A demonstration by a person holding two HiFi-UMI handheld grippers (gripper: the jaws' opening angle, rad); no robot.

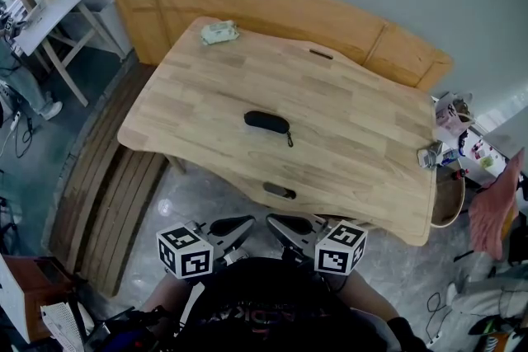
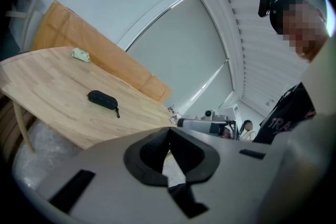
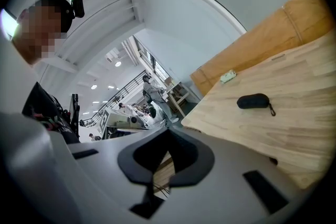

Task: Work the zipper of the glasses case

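A black zipped glasses case (image 1: 266,121) lies near the middle of the wooden table (image 1: 363,144), its zipper pull cord (image 1: 289,139) trailing off its right end. Both grippers hang close to my body, short of the table's near edge and well away from the case. My left gripper (image 1: 238,227) and right gripper (image 1: 282,225) point toward each other, jaws shut with nothing held. The left gripper view shows the case (image 2: 102,99) far off beyond the shut left gripper (image 2: 169,131). The right gripper view shows the case (image 3: 253,101) beyond the shut right gripper (image 3: 168,131).
A pale green packet (image 1: 219,32) sits at the table's far left corner. A small dark object (image 1: 279,190) lies at the near edge. An orange curved panel (image 1: 272,8) stands behind the table, slatted wood (image 1: 107,177) lies left, and clutter (image 1: 450,124) crowds the right end.
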